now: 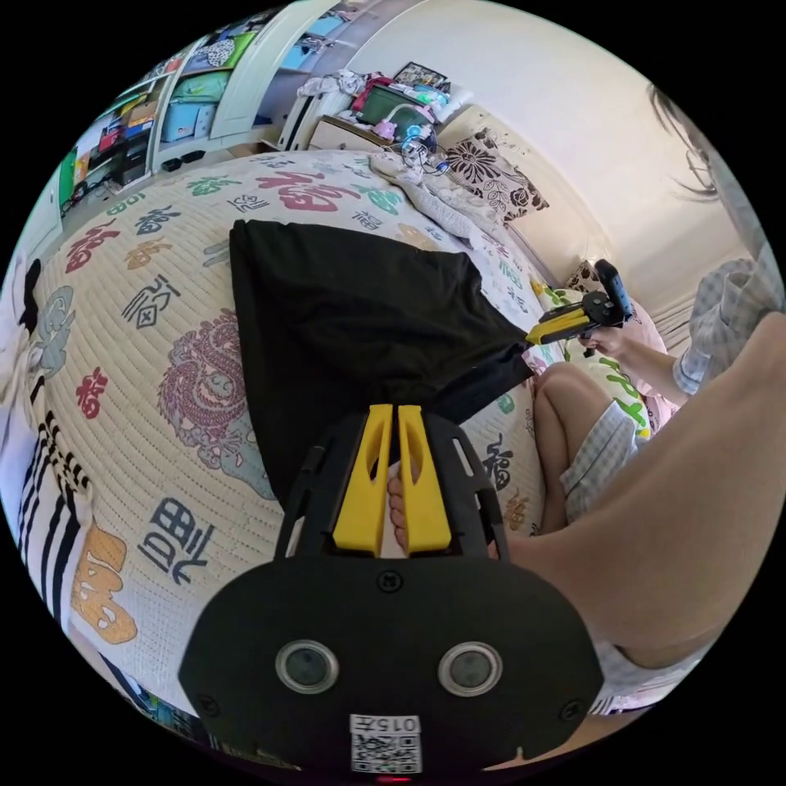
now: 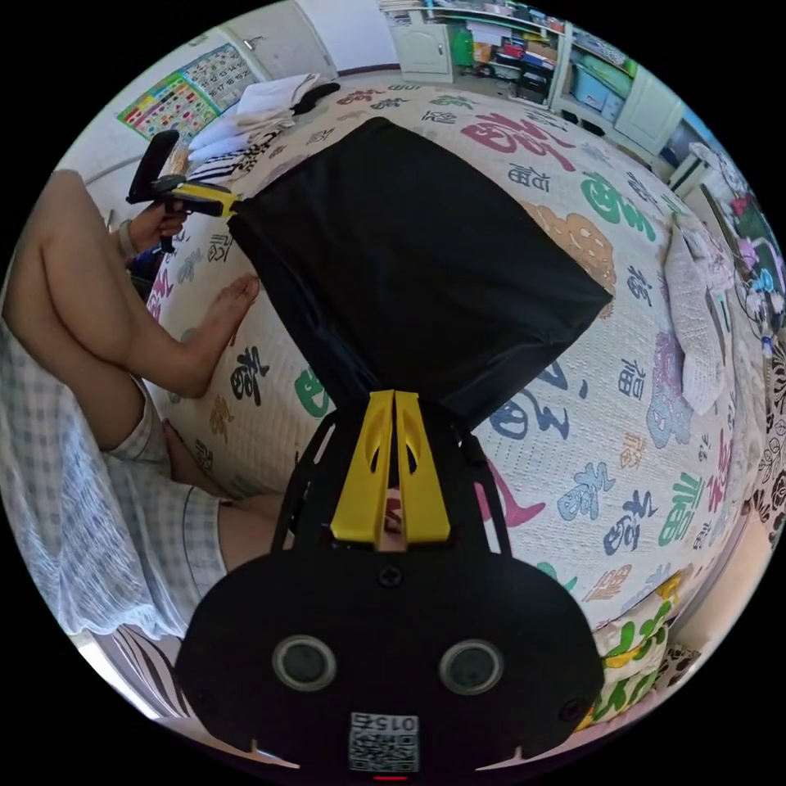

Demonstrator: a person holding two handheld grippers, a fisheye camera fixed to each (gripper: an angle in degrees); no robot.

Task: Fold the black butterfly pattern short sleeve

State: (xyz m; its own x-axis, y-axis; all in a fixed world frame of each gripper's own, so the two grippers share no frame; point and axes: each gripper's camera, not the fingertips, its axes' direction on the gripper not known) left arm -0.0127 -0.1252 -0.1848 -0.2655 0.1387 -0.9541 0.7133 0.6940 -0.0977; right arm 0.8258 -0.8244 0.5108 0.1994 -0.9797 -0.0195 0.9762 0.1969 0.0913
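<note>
bedspread — large 福-like characters, possibly mirrored | gripper tag — "015"

Bed cover: cream, quilted, printed with large characters in red, green, blue, orange and black, plus a purple dragon motif.
Pillow: cream with dark floral print, at the head of the bed by the wall.
Knitted blanket: pale, crumpled, lying on the cover near the pillow.
Folded clothes: white and striped, stacked at the bed's far edge.
Shelving: white, holding coloured boxes and books.
Wall chart: multicoloured grid, fixed to the wall.
Bedside stand: cluttered with small items.
</note>
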